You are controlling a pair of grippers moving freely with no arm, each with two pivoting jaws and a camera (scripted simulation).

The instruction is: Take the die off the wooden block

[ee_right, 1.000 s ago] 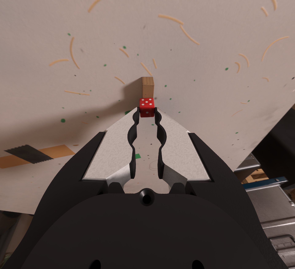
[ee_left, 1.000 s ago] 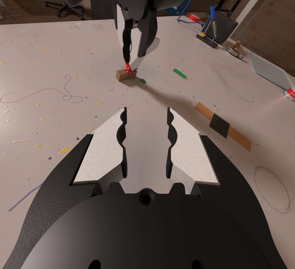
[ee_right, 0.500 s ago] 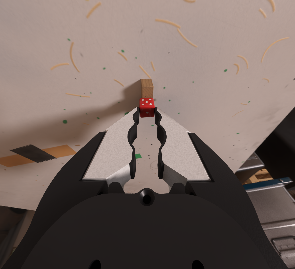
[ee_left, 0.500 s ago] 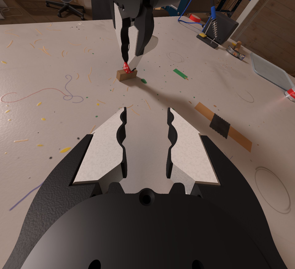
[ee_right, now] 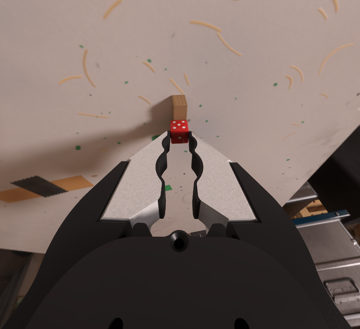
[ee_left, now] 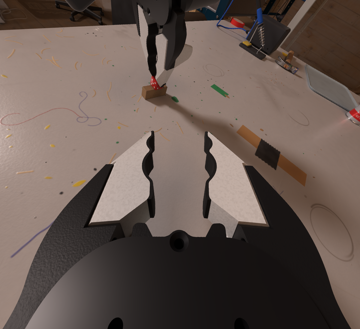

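A red die [ee_right: 179,131] with white pips sits between my right gripper's [ee_right: 179,134] fingertips, which are shut on it. The small wooden block [ee_right: 179,106] lies on the table just beyond and below the die. In the left wrist view the die [ee_left: 154,83] hangs tilted at the far gripper's tips, at the top of the wooden block [ee_left: 153,92]; I cannot tell if a corner touches it. My left gripper [ee_left: 178,134] is open and empty, low over the table, well short of the block.
A soldering station [ee_left: 267,33] with a blue cable, red tape roll [ee_left: 237,22], hammer [ee_left: 286,63], grey tray [ee_left: 329,89] and a can [ee_left: 355,114] stand at the right. An orange and black tape strip [ee_left: 270,154] lies on the table [ee_left: 58,163]. Metal cases [ee_right: 335,261] sit beyond the table edge.
My right gripper has risen slightly with the die, so the block looks smaller and a little farther. The left gripper has not moved.
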